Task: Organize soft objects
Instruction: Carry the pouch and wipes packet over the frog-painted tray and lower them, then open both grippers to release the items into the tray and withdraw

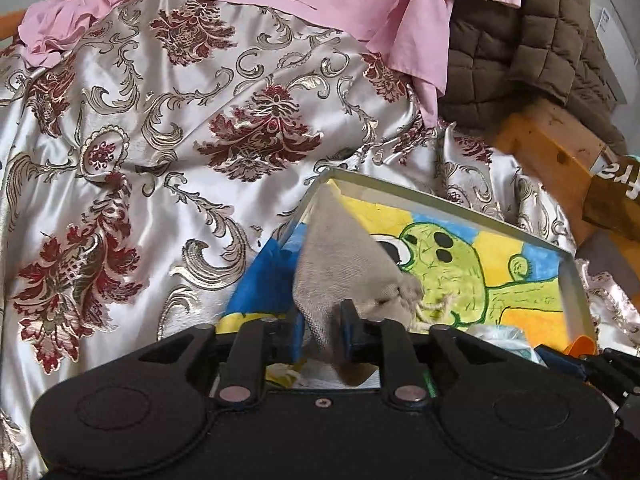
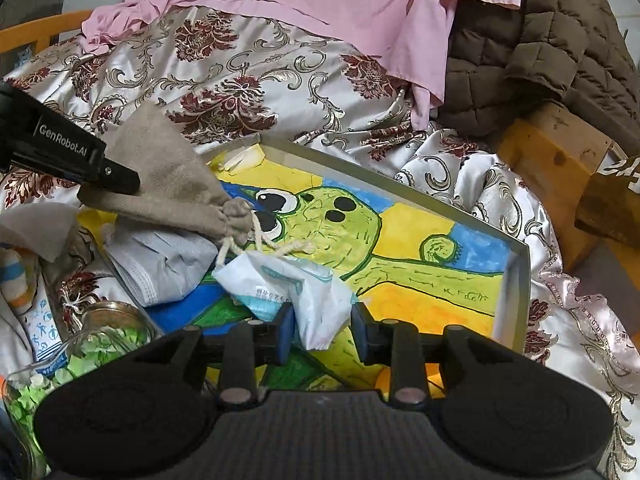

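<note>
In the right wrist view, the far-left edge holds a jar (image 2: 100, 332) of green pieces, cut off by the frame and partly hidden behind the right claw's body. Left of the jar lie printed cloths too crumpled to identify.

The left claw (image 1: 320, 330) enters from the left, angled down and to the right, and is clenched on a beige pouch (image 1: 340, 256). In the right wrist view its fingertips are hidden behind the pouch (image 2: 168, 184); only its black body shows. The pouch hangs above the tray's left corner. Its long axis runs from upper left to lower right, with the gathered mouth and cords pointing right, over the painted eyes.

Under the pouch, a folded grey cloth (image 2: 160, 268) rests on the tray's left edge.

The tray (image 2: 518, 280) sits on a floral satin cover (image 2: 240, 92), with a green cartoon figure painted on yellow and blue inside. Its near part is hidden by the right claw's body.

The right claw (image 2: 322, 328) points forward over the tray, grasping a white packet (image 2: 316, 304) by its near end. The packet's long axis runs away from the claw toward the upper left, and its far end touches the pouch cords.

Far right: a pink sheet (image 2: 340, 8), a brown quilted jacket (image 2: 540, 48) and a wooden frame (image 2: 548, 152).
</note>
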`<state>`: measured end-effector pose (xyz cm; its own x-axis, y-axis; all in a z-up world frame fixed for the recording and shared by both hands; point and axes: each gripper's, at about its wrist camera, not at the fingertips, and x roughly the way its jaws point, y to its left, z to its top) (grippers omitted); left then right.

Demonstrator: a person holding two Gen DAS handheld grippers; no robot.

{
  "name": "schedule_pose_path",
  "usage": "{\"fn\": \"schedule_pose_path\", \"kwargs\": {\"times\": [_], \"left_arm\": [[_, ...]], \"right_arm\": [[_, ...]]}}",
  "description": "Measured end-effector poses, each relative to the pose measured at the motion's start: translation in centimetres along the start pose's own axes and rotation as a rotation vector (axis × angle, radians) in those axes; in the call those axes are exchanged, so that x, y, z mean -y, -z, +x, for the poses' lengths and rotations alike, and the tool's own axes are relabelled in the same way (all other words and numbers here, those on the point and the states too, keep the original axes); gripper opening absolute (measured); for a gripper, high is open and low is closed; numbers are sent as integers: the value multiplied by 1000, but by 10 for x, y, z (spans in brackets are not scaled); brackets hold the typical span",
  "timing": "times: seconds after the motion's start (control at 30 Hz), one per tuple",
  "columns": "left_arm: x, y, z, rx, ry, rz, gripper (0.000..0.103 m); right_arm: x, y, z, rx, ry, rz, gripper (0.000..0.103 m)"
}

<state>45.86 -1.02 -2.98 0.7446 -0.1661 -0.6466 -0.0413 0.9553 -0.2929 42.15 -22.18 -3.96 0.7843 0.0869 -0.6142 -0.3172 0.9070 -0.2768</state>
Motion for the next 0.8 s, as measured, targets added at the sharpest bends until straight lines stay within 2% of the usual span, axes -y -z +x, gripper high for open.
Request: {"fn": "schedule_pose_path", "kwargs": {"times": [0.07,0.13,0.23,0.37,0.57,0.63,0.8], "left_arm": [[1,1,-2,1,-10,19,35],[4,2,-5,7,-21,43,50],[7,5,-13,38,-38,81,66],[16,9,-25,64,-49,152,73],[29,21,-62,146,-47,243,83],[31,24,-76,171,-35,249,87],[33,36,-122,251,4,251,92]], "right_arm": [[-1,-1,-2,-1,0,-4,37],[-2,-2,-5,3,6,-9,47],[-1,-3,-13,18,9,2,55],[5,-5,-29,49,21,41,63],[20,-4,-73,134,15,161,75],[22,-2,-92,168,17,188,81],[21,1,-142,258,23,227,86]]}}
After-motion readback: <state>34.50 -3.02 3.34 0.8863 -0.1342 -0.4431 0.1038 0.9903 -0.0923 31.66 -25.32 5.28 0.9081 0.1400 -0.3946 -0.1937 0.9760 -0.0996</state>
